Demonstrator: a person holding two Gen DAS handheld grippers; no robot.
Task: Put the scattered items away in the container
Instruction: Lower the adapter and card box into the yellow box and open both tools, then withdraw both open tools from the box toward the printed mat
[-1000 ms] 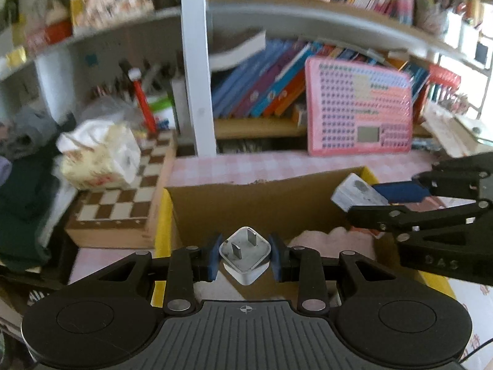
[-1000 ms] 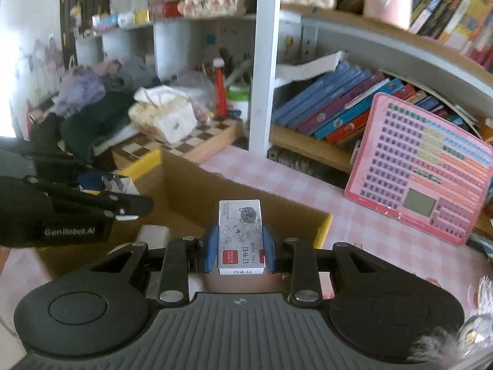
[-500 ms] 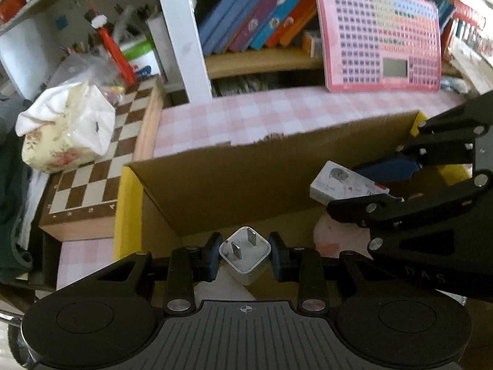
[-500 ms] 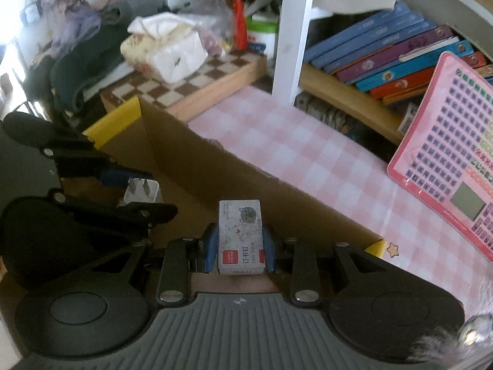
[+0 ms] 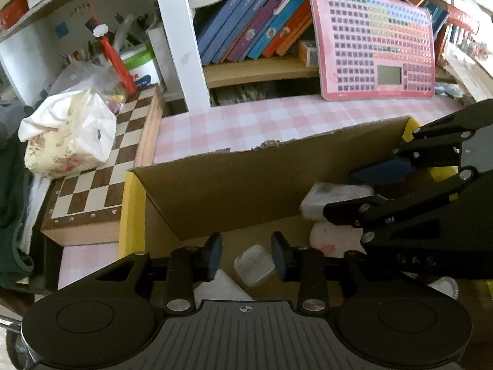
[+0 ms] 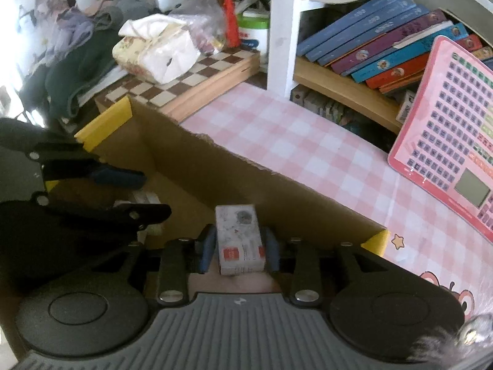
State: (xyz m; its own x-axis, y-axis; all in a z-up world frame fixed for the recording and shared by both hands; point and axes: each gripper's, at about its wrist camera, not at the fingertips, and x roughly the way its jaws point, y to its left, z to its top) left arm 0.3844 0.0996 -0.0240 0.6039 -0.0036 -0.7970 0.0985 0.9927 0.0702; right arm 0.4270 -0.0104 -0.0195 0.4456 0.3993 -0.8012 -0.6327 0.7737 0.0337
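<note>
Both grippers hang over an open cardboard box [image 5: 246, 185] [image 6: 246, 178] with yellow edges. The jaws of my left gripper [image 5: 246, 256] [image 6: 138, 194] are opening. The white plug adapter [image 5: 254, 265] is blurred and sits low between the fingers, apart from the left pad. My right gripper [image 6: 238, 246] [image 5: 363, 189] is also opening its jaws. The small white printed box [image 6: 240, 240] [image 5: 336, 197] is still between the pads, with a narrow gap showing on its left side. Inside the cardboard box lie a pink soft item [image 5: 326, 240] and white paper [image 5: 222, 286].
A chessboard [image 5: 92, 178] with a floral tissue pack [image 5: 67, 135] on it lies left of the box. A pink learning tablet [image 5: 379, 55] leans against a bookshelf behind it. A white shelf post [image 5: 175, 40] stands on the pink checked tablecloth [image 5: 262, 120].
Both grippers tipped down over the cardboard box, then stopped. The left jaws parted and the plug adapter slipped lower and to the right. The right jaws widened slightly around the small box.
</note>
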